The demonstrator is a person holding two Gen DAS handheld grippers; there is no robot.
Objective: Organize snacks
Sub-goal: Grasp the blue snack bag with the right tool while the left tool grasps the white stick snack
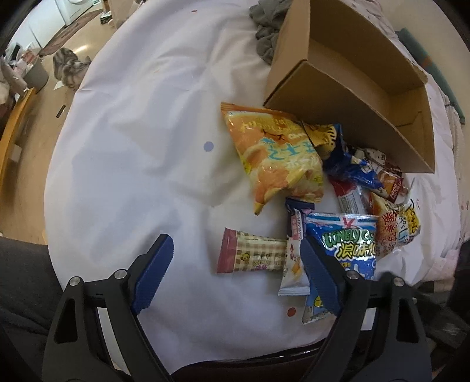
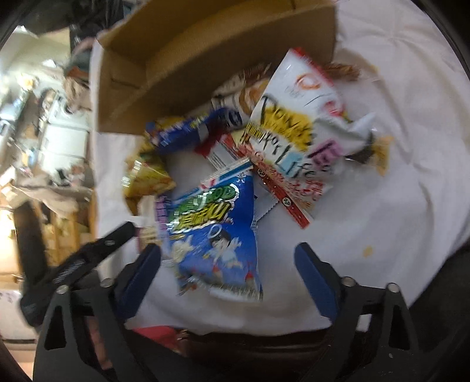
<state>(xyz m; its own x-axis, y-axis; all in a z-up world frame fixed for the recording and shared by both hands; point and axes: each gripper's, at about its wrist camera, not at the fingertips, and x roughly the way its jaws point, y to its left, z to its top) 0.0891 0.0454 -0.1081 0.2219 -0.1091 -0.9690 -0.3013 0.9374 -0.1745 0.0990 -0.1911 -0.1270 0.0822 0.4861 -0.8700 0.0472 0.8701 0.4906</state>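
Observation:
A pile of snack packets lies on a white sheet beside an open cardboard box (image 1: 346, 88). A big orange chip bag (image 1: 276, 155) leans at the box's near corner. A small checked wafer pack (image 1: 251, 255) lies just ahead of my left gripper (image 1: 235, 249), which is open and empty above the sheet. A blue Lonely God bag (image 1: 349, 244) lies by the left gripper's right finger. In the right wrist view the same blue bag (image 2: 214, 235) lies between the open fingers of my right gripper (image 2: 227, 255). A white Donuts for Life bag (image 2: 299, 126) lies behind it, near the box (image 2: 182, 67).
The white sheet (image 1: 141, 147) covers a bed whose left edge drops to a wooden floor (image 1: 35, 123). A grey cloth (image 1: 264, 26) lies behind the box. The left gripper's black body (image 2: 73, 264) shows at the left of the blurred right wrist view.

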